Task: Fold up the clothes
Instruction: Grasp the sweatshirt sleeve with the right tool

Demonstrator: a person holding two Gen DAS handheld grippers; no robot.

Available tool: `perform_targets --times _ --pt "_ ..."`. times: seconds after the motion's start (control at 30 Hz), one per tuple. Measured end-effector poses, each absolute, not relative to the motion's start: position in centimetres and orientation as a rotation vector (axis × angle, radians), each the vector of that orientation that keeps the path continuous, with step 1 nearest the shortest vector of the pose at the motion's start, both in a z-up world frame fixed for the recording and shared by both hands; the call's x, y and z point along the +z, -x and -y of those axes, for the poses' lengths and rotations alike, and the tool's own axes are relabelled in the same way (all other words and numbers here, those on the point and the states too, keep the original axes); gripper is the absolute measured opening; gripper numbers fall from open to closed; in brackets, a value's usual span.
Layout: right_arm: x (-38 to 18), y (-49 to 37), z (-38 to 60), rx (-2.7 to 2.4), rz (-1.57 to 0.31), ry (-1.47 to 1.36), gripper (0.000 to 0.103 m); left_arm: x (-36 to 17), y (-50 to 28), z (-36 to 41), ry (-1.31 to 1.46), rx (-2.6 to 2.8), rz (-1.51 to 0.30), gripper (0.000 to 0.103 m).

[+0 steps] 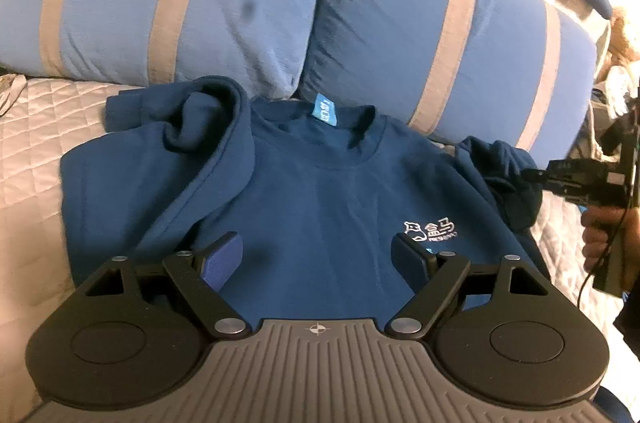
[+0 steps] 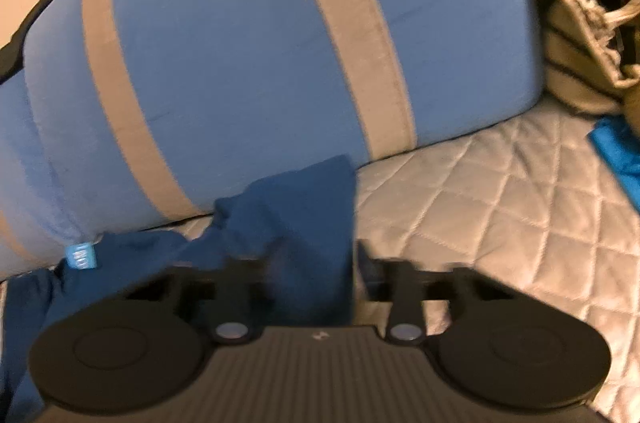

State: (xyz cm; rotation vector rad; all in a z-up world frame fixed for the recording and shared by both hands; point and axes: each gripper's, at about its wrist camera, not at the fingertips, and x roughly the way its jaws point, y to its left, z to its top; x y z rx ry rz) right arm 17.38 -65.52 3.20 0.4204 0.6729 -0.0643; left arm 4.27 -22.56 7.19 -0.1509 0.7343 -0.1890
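Observation:
A navy sweatshirt (image 1: 320, 191) lies front up on the quilted bed cover (image 1: 32, 127), white logo on the chest and a light blue neck tag (image 1: 321, 105) toward the pillows. One sleeve (image 1: 200, 143) is folded in over the chest on the left. My left gripper (image 1: 318, 255) hovers open over the lower chest, holding nothing. At the right edge a hand (image 1: 600, 231) holds my right gripper (image 1: 536, 177), pinched on the other sleeve (image 1: 504, 167). In the blurred right wrist view that sleeve (image 2: 304, 207) stands up between the fingers of the right gripper (image 2: 308, 267).
Two blue pillows with grey stripes (image 1: 180, 3) (image 1: 440, 43) lean behind the collar; one (image 2: 240, 43) fills the right wrist view. A beige bag (image 2: 580, 23) and a bright blue item (image 2: 616, 151) sit at the right. Bare quilt (image 2: 480, 203) extends rightward.

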Motion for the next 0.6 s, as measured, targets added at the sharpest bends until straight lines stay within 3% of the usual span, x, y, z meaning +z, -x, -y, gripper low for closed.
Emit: perform_targets --times 0.1,0.6 --pt "4.6 -16.7 65.0 -0.051 -0.667 -0.392 0.011 7.2 -4.1 22.6 0.159 -0.21 -0.727 0.082" --pt "12.5 -9.2 66.8 -0.016 -0.672 -0.322 0.009 7.5 -3.8 22.7 0.204 -0.258 -0.687 0.082"
